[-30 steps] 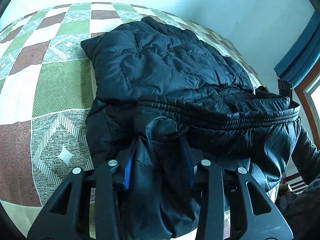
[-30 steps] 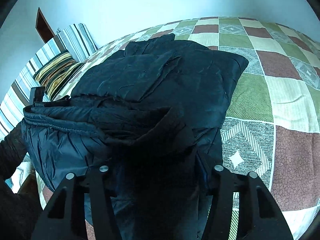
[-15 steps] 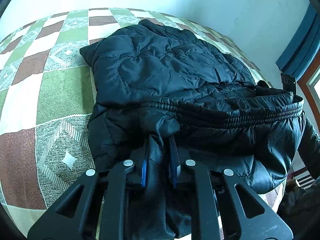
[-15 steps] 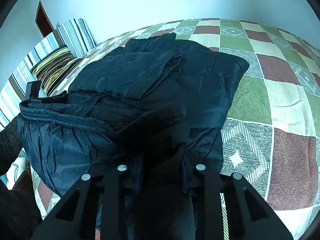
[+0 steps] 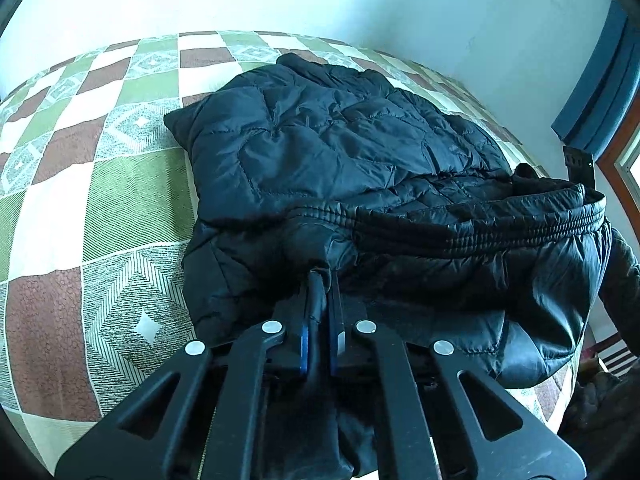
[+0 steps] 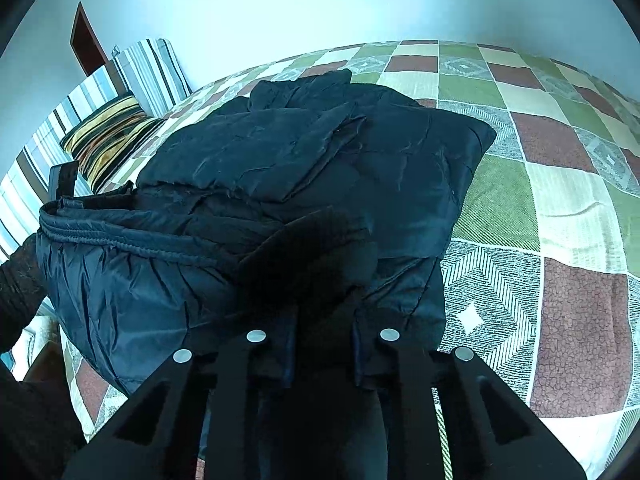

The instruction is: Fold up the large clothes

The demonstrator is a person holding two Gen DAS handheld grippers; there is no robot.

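A black quilted jacket [image 5: 340,152] lies folded on the patchwork bedspread [image 5: 116,188], and its elastic hem [image 5: 460,232] is lifted along the near edge. My left gripper [image 5: 322,280] is shut on a thin pinch of the jacket's near-left hem corner. In the right wrist view the jacket [image 6: 320,160] fills the middle. My right gripper [image 6: 322,320] has a thick bunch of the hem between its fingers, its jaws are closing, and the pads press into the fabric. Each gripper's black tip shows at the far hem end in the other's view.
The checked bedspread [image 6: 560,200] stretches beyond the jacket to a pale wall. Striped pillows [image 6: 108,136] lie at the bed's head on the left. A blue curtain and a wooden window frame [image 5: 600,100] stand at the right. A person's dark sleeve [image 6: 16,280] is at the edge.
Both grippers have narrowed from wide open onto the jacket's hem. The left one has pinched down to a thin fold, and the hem edge is now bunched and slightly raised.
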